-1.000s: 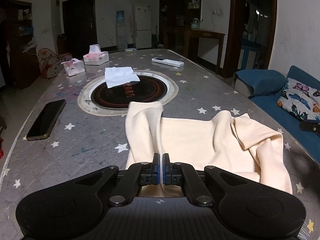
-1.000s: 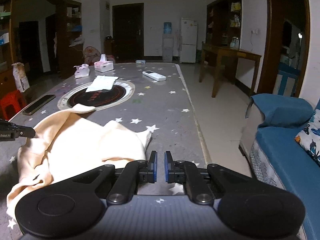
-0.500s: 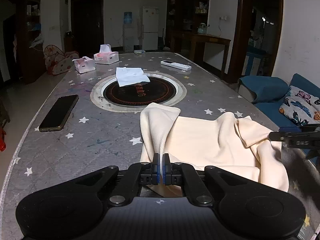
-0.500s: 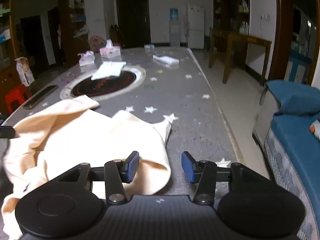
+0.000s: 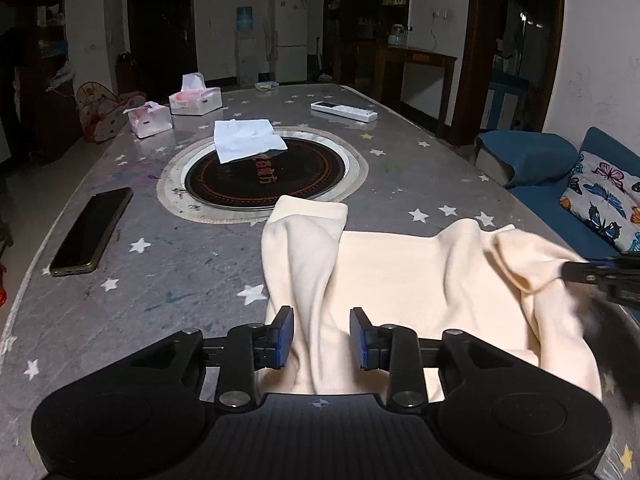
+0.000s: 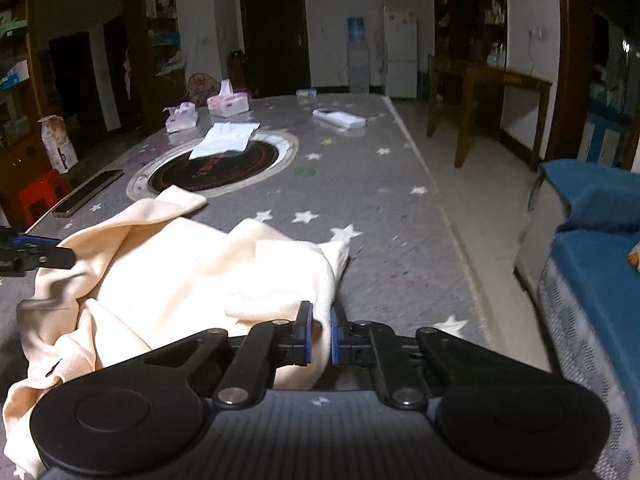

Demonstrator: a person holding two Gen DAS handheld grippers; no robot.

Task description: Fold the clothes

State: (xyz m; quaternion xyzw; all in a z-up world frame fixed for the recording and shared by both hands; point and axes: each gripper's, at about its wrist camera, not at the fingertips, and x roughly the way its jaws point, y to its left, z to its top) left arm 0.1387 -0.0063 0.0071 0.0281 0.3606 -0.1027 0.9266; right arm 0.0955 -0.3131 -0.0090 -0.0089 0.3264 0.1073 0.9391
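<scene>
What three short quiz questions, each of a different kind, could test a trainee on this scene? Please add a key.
1. True or false: the left gripper is shut on the cream garment.
2. Which gripper clamps the garment?
A. left
B. right
C. neither
3. Fill in: the white folded cloth lies partly on the round dark ______ set in the table.

Key
1. False: it is open, with cloth between its fingers.
2. B: the right gripper is shut on a fold.
3. Plate.
</scene>
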